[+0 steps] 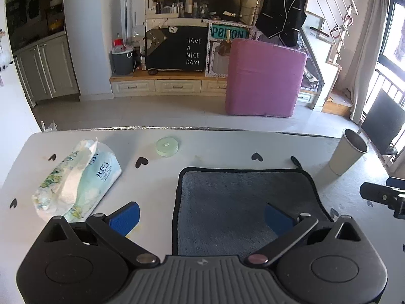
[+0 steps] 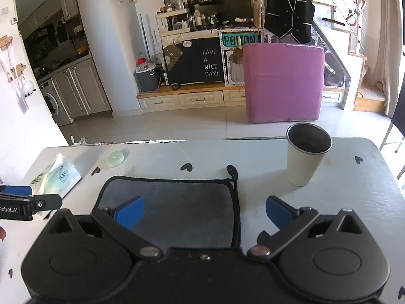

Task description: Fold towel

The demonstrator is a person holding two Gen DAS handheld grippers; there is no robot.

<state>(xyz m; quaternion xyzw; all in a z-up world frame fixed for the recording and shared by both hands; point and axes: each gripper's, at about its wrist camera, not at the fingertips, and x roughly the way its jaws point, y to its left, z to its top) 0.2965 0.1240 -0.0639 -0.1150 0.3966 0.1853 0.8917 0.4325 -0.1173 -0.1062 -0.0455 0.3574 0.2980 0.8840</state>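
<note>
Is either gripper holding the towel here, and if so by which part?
Nothing is held. The left gripper and right gripper both have their jaws wide open above the grey towel, which lies on the table.

From my left gripper point(image 1: 202, 217), the towel point(image 1: 243, 202) lies ahead on the table point(image 1: 227, 147). A tissue pack point(image 1: 78, 182) sits left, a cup point(image 1: 348, 152) far right.

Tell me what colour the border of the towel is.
Black, around the grey towel; it shows best in the left wrist view.
</note>
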